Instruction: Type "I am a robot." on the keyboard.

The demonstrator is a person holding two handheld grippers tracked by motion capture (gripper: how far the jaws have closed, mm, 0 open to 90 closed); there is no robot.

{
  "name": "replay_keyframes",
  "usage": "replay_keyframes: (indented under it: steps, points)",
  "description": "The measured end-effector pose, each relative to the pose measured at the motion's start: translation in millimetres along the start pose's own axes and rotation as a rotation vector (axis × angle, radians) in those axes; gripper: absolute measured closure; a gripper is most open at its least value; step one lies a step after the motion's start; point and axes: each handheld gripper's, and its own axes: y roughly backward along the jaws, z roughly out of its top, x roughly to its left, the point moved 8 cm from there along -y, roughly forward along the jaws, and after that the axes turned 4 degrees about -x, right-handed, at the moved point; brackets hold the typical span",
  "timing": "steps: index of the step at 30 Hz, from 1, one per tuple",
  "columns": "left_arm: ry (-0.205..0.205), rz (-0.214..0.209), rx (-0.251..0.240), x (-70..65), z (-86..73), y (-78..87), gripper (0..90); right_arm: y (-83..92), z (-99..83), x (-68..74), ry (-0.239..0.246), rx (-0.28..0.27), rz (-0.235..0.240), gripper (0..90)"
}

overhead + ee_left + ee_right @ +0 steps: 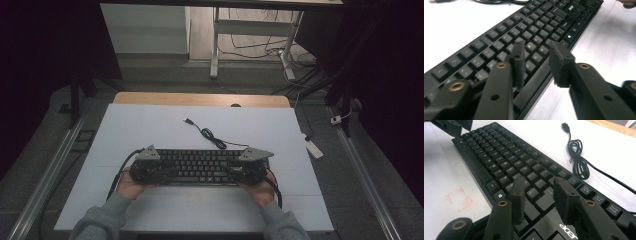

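Observation:
A black Acer keyboard point(200, 166) lies across the near middle of the white table top point(150, 130). Its black cable point(212, 136) runs back in a coil to a loose USB plug point(189, 120). My left gripper point(145, 167) is at the keyboard's left end and my right gripper point(252, 167) at its right end, each held by a hand. In the left gripper view the jaws point(537, 47) stand open over the keyboard's point(499, 37) front edge. In the right gripper view the jaws point(540, 181) stand open above the keys point(499, 152), nothing between them; the cable point(577, 157) lies beyond.
A faint red square mark point(459, 200) is on the table in front of the keyboard. A wooden strip point(200, 98) edges the table's far side. Beyond it stands a white desk frame point(215, 45), with floor cables and a white power strip point(314, 148) to the right.

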Motion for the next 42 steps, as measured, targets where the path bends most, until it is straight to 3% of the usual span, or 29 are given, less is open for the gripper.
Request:
replay_keyframes:
  steps: [12, 25, 42]
  points:
    - [-0.037, -0.033, 0.045, -8.5, -4.5, -11.7, 88.5, 3.4, -5.7, -2.8, 0.002, 0.011, -0.01, 61.6]
    - [-0.05, -0.023, 0.123, -10.5, -18.0, -30.9, 88.8, 2.9, -6.8, -3.1, 0.002, 0.016, -0.01, 61.6]
    - [-0.055, -0.009, 0.152, -8.4, -23.8, -35.4, 88.8, 1.7, -8.3, -3.4, 0.0, 0.024, -0.01, 61.5]
